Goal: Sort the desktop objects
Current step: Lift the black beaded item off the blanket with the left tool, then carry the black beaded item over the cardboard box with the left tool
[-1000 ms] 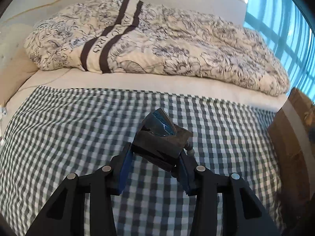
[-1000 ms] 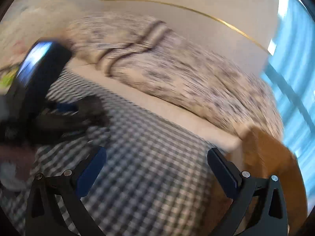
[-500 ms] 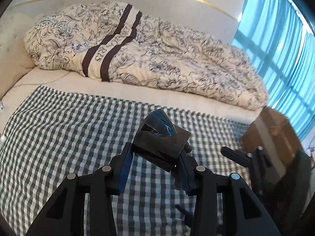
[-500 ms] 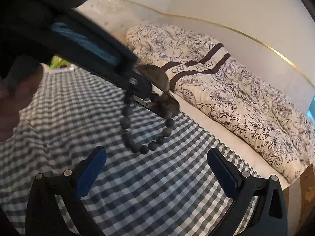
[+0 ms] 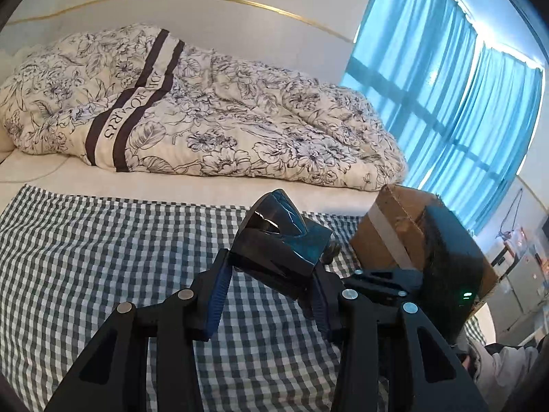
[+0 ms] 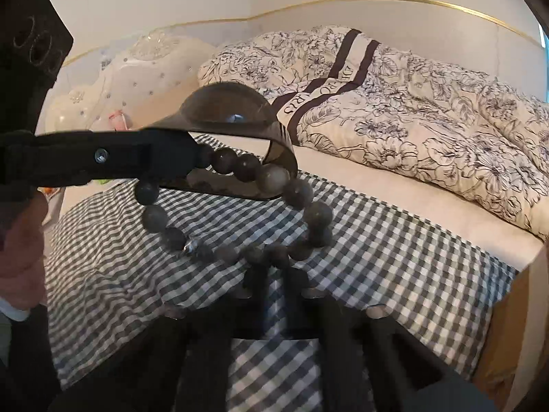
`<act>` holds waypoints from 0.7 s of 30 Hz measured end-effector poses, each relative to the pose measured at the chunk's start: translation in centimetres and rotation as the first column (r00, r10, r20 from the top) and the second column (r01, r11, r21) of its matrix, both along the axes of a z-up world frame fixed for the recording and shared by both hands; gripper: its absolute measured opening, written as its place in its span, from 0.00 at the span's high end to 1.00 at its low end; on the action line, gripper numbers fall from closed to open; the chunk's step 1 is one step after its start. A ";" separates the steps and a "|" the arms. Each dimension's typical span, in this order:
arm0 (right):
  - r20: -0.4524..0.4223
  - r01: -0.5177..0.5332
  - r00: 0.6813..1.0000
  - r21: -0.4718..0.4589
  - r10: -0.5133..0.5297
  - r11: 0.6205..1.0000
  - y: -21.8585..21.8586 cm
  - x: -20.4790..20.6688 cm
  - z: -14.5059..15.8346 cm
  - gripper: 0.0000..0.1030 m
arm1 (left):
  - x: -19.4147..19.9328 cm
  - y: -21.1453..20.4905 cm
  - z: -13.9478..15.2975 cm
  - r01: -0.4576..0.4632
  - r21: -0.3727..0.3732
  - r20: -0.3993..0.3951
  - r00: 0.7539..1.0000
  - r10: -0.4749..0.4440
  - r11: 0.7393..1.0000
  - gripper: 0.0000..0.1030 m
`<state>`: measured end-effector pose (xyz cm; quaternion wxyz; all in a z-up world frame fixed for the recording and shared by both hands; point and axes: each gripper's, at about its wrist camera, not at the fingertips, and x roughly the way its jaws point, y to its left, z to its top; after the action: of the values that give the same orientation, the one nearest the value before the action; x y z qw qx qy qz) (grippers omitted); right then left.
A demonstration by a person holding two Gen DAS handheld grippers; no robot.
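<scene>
My left gripper (image 5: pixel 271 267) is shut on a glossy dark curved stand (image 5: pixel 279 237), held up above the checked cloth (image 5: pixel 103 257). In the right wrist view the same stand (image 6: pixel 226 116) sticks out from the left gripper (image 6: pixel 185 158), and a bracelet of grey beads (image 6: pixel 302 192) hangs from it as a loop. My right gripper (image 6: pixel 276 267) is shut on the lowest beads of that loop. In the left wrist view only a bead or two (image 5: pixel 331 252) show behind the stand, with the right gripper (image 5: pixel 377 279) close at the right.
A brown cardboard box (image 5: pixel 394 226) stands at the cloth's right end. A floral quilt (image 5: pixel 206 120) lies along the back of the bed, with blue curtains (image 5: pixel 446 103) to its right. A person's hand (image 6: pixel 20 247) is at the left edge.
My right gripper was wide open and apart; it has come in under the stand and shut on the bracelet's lowest beads. The left gripper's view swung right, still holding the stand.
</scene>
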<state>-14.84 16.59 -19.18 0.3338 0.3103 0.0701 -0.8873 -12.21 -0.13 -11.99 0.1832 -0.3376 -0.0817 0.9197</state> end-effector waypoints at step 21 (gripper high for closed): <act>-0.109 0.105 0.988 -0.026 -0.107 0.994 6.6 6.0 6.1 0.87 | 1.3 2.9 2.6 -0.001 -0.028 -0.061 0.998 0.000 1.000 0.58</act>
<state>-8.85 23.21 -13.08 0.2850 0.2609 0.0626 -0.9202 -10.90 2.75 -9.38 0.1807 -0.3117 -0.0634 0.9307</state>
